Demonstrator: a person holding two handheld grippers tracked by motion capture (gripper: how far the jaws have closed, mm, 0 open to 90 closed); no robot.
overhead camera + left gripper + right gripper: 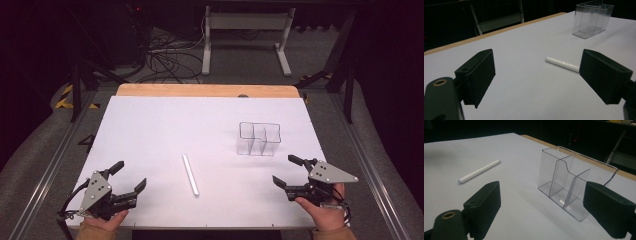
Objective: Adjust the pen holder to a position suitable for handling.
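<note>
Nearest the high camera, both hands sit at the near edge of the white surface (150, 130), each holding a tool. Left tool (126, 179): jaws wide apart, nothing between them, resting at the near-left corner. White pen (190, 175): lying flat on the surface near the middle, untouched, between the two tools and well apart from either. Clear organizer (258, 138): upright, right of centre and beyond the pen, its compartments empty. Right tool (287, 171): jaws wide apart, nothing held, near the organizer's front. Judged progress: nothing accomplished; pickup and placement of the pen remain. Open room surrounds the pen on all sides; the near edge lies close behind both hands.
</note>
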